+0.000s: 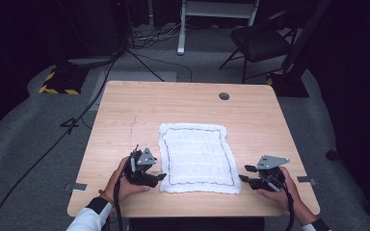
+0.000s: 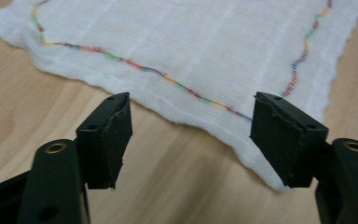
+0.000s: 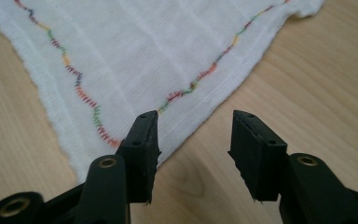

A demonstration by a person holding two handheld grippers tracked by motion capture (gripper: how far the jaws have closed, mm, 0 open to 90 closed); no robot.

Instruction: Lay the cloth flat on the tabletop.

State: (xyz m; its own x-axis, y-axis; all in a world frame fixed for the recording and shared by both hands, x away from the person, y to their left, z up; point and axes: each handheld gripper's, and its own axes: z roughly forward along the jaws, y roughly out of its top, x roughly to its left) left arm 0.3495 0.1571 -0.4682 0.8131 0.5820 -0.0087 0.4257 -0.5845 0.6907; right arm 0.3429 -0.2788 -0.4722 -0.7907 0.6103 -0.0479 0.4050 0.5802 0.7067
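Cloth (image 1: 197, 158) spread flat on worktop (image 1: 125, 110), unfolded (any fold yet to come). Left gripper (image 1: 160, 177) and right gripper (image 1: 243, 173) at near corners, jaws apart, gripping nothing.

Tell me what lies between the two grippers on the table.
In the high view, the white woven cloth with multicoloured stitched border lies flat between the left gripper and the right gripper.

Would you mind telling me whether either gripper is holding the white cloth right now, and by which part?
Nothing is held. The left gripper and right gripper stand open at the near corners of the cloth, which lies flat.
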